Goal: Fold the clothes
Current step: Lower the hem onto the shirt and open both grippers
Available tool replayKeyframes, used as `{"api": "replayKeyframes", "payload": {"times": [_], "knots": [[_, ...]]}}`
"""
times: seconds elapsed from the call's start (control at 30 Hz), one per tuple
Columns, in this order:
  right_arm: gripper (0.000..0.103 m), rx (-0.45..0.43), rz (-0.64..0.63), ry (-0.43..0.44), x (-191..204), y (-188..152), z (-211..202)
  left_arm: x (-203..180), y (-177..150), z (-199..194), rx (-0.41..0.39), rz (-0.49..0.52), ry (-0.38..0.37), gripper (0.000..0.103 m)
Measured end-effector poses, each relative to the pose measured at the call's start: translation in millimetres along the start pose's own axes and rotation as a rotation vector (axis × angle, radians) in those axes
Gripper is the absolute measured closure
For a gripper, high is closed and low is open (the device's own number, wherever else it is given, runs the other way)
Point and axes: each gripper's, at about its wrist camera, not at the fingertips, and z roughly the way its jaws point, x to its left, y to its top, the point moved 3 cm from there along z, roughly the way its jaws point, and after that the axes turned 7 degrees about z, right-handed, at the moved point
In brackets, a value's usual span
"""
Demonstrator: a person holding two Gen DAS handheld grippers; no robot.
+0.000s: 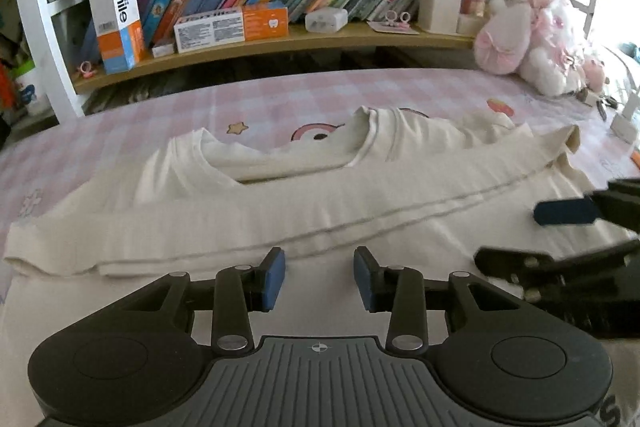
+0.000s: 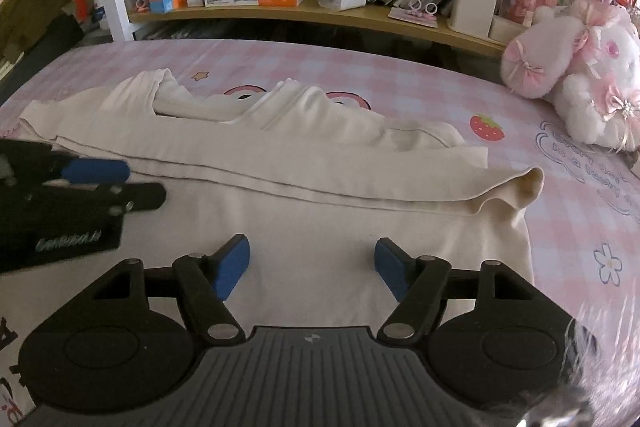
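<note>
A pink checked bedsheet [image 2: 400, 75] lies below a bookshelf [image 2: 320, 15]. On it lies a cream shirt [image 2: 320, 163], its hem folded toward the collar. Left gripper [image 1: 319, 277] and right gripper [image 2: 311, 267] hover above the shirt's near edge, jaws open and empty. A one-layer pinch could undo the fold.

Both hand-held grippers [image 1: 320, 277] [image 2: 312, 267] seemingly empty, agape

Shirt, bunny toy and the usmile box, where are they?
white shirt [image 2: 320, 239]: right wrist view, flat front panel.
pink plush toy [image 2: 576, 75]: right wrist view, its body.
usmile box [image 1: 116, 15]: left wrist view, printed front face.
</note>
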Motion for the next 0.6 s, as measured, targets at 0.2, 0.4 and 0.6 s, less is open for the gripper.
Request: {"api": "replayKeyframes", "payload": {"times": [0.2, 0.4, 0.6], "knots": [[0.034, 0.004, -0.020, 0.019, -2, 1, 3, 6, 23, 16, 0.025, -0.001, 0.037, 0.065], [0.033, 0.011, -0.031, 0.029, -2, 2, 4, 41, 69, 60, 0.046, -0.019, 0.052, 0.063], [0.033, 0.014, -0.031, 0.028, -1, 3, 5, 97, 103, 68, 0.017, -0.111, 0.177, 0.063]]}}
